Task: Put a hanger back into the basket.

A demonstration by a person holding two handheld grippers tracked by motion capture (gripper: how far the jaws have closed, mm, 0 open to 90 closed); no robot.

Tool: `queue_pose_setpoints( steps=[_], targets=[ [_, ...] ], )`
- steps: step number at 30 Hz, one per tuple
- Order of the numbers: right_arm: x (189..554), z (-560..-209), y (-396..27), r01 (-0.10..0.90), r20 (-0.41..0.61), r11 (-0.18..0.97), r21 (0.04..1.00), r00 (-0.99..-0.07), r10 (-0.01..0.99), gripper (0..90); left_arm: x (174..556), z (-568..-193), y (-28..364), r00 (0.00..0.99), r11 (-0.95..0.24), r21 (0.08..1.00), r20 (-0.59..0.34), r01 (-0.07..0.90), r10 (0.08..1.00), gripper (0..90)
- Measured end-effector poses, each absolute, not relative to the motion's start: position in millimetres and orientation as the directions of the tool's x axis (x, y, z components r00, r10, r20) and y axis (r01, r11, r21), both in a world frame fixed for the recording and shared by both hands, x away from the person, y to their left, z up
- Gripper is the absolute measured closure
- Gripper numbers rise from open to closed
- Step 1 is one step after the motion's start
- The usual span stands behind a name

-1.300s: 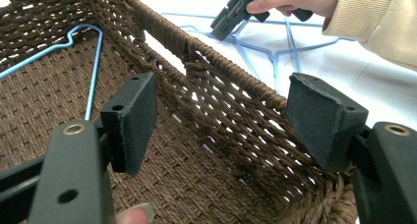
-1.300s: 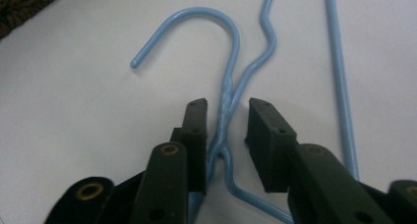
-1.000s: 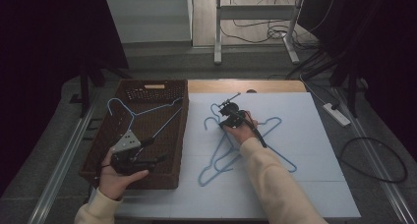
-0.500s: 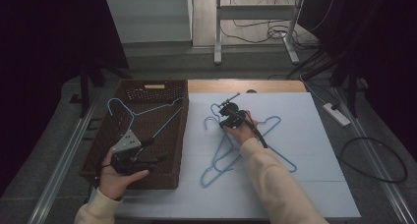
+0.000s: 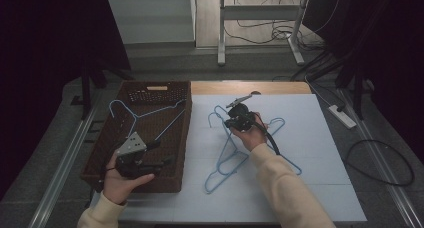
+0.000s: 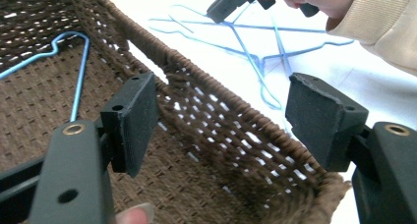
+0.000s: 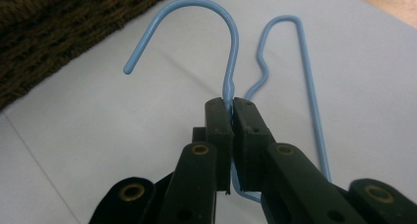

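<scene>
The right tool [image 7: 231, 111] is clamped on the neck of a blue wire hanger [image 7: 216, 32], its pads pressed together just under the hook, which curls up and to the left in the right gripper view. In the high view, that right tool [image 5: 239, 117] sits at centre frame above the white surface [image 5: 325, 153], with the hanger [image 5: 231, 158] trailing from it toward the lower middle. A second blue hanger [image 5: 280, 138] lies crossed beneath it on the surface.

At lower left, the left tool [image 5: 150, 164] hangs inside the brown wicker basket [image 5: 95, 153], its jaws wide apart and holding nothing; in the left gripper view the left tool [image 6: 221, 116] straddles the basket's woven wall. A third blue hanger [image 5: 145, 115] rests in the basket, well apart from the left tool.

Compared with a second earlier, the right tool and the gripped hanger's hook sit slightly higher; the left tool has kept its place.

Where the two hangers overlap under the right hand [image 5: 252, 135], their wires are hard to separate, and the sleeve covers part of them.
</scene>
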State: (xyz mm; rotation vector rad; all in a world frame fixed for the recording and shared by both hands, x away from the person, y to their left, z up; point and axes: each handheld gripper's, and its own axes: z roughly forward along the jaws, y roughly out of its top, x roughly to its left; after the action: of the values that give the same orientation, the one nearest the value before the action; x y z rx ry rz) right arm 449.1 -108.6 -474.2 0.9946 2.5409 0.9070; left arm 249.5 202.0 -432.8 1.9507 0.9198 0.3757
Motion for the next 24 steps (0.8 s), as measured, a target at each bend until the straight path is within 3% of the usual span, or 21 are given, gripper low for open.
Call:
queue_pose_setpoints(
  steps=[24],
  targets=[
    [416, -452, -128, 0.447, -0.008, 0.503, 0.74, -0.741, 0.671, 86.4, 270, -431, 128, 0.694, -0.349, 0.773, -0.16, 0.53, 0.702, 28.0]
  ],
)
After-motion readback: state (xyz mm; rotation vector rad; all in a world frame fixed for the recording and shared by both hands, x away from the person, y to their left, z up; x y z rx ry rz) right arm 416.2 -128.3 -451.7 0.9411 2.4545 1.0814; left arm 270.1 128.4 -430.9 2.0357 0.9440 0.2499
